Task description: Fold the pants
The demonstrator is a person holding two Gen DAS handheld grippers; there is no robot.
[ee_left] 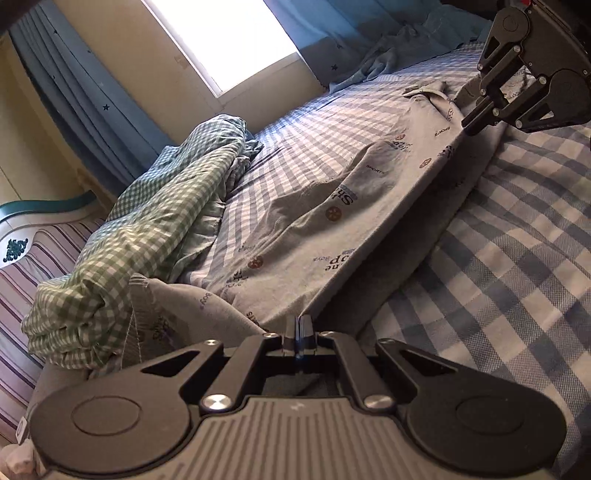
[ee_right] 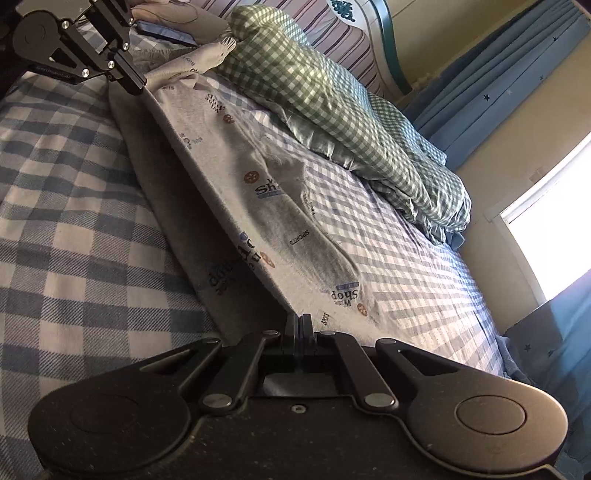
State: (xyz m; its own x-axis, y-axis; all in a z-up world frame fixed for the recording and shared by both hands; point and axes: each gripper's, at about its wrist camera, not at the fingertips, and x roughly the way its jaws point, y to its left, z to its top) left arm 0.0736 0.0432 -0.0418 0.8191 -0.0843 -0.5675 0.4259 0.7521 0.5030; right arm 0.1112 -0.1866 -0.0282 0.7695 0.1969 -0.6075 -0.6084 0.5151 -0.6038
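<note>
Grey printed pants lie lengthwise on the bed, one long edge lifted and stretched taut between my two grippers. My left gripper is shut on that edge at the near end of its view; it also shows in the right wrist view at the far end. My right gripper is shut on the other end of the same edge and shows in the left wrist view. The pants drape down from the raised edge onto the sheet. A loose part bunches beside the left gripper.
The bed has a blue-and-white checked sheet. A rumpled green gingham duvet lies along the far side by the wall, also in the right wrist view. A striped headboard, blue curtains and a bright window stand beyond.
</note>
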